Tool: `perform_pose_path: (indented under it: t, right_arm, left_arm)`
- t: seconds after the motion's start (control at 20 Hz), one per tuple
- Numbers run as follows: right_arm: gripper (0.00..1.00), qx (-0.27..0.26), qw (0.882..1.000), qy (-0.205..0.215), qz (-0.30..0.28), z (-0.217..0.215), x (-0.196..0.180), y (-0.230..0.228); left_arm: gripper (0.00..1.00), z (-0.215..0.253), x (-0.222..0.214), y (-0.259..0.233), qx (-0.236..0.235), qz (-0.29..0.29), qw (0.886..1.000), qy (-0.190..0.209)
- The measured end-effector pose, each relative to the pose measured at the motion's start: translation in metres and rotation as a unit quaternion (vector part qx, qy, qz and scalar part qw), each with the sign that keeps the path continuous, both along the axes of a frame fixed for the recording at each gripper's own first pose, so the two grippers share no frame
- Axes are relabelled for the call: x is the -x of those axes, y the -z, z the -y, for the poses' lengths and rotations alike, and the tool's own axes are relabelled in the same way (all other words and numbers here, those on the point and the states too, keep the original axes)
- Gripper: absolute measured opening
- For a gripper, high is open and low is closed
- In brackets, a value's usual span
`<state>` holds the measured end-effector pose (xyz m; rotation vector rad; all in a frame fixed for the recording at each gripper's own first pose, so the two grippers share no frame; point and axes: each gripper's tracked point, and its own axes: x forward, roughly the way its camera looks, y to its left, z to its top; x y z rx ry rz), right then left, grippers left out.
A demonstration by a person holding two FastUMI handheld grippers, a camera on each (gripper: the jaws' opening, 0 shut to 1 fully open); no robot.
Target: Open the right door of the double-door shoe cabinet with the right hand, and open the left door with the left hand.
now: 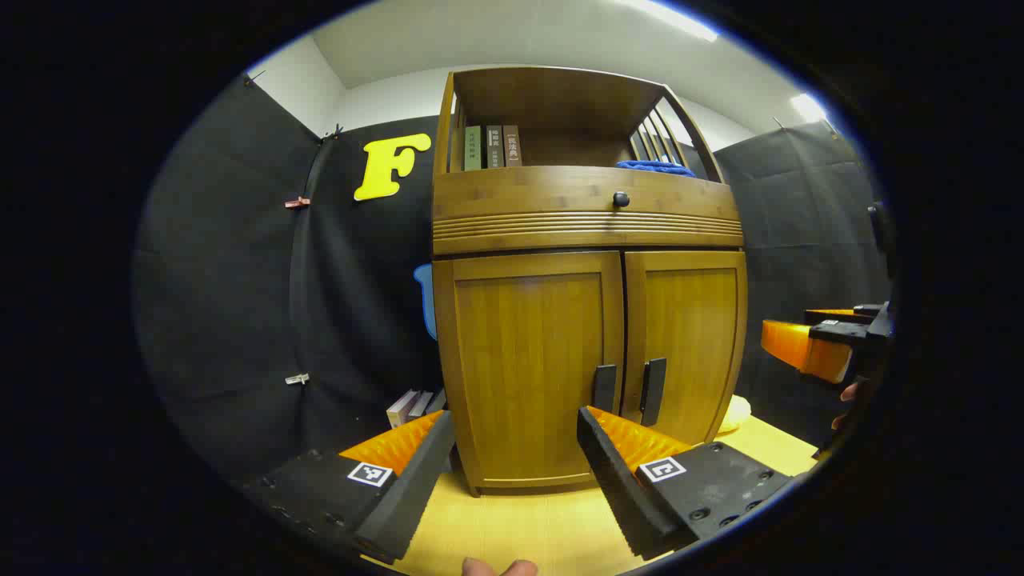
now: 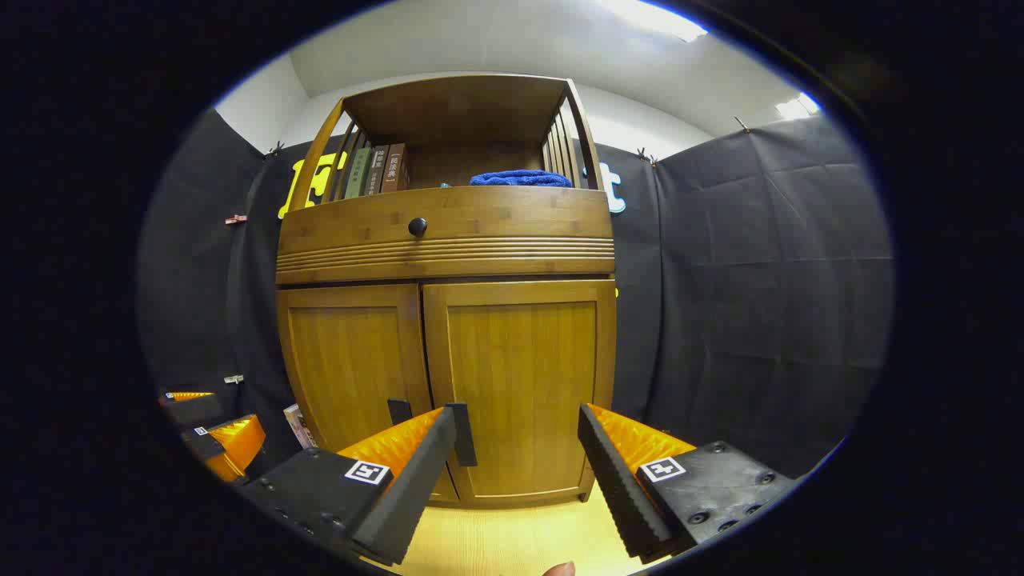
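The wooden shoe cabinet has both doors closed. In the left gripper view its left door (image 1: pixel 528 360) faces me, with the right door (image 1: pixel 688 344) beside it. Two dark upright handles (image 1: pixel 604 388) (image 1: pixel 654 390) flank the centre seam. My left gripper (image 1: pixel 516 424) is open, a short way in front of the left door and touching nothing. The right gripper (image 1: pixel 808 348) shows at the right edge. In the right gripper view, my right gripper (image 2: pixel 520 420) is open before the right door (image 2: pixel 520 376); its left finger (image 2: pixel 416 464) overlaps the right handle (image 2: pixel 462 432). The left gripper (image 2: pixel 220 444) sits low left.
Above the doors is a drawer with a black knob (image 1: pixel 621 199), then an open shelf with books (image 1: pixel 490 147) and a blue cloth (image 1: pixel 656 167). More books (image 1: pixel 412 406) lean by the cabinet's left foot. The cabinet stands on a yellow surface (image 1: pixel 528 520).
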<state>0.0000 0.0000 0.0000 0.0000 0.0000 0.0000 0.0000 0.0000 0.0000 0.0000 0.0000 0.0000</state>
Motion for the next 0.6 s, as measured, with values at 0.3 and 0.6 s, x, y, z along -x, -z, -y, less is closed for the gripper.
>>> perform_pose_path:
  t: [0.3, 0.6]
  right_arm:
    - [0.94, 0.007, 1.0, -0.011, 0.006, -0.014, -0.011, 0.003]
    - [0.98, 0.01, 1.0, -0.018, -0.002, -0.026, -0.019, 0.007]
  left_arm:
    - [0.96, -0.009, -0.017, 0.002, 0.011, -0.002, 1.0, -0.007]
    - [0.93, -0.021, -0.027, -0.005, -0.003, 0.008, 1.0, -0.017]
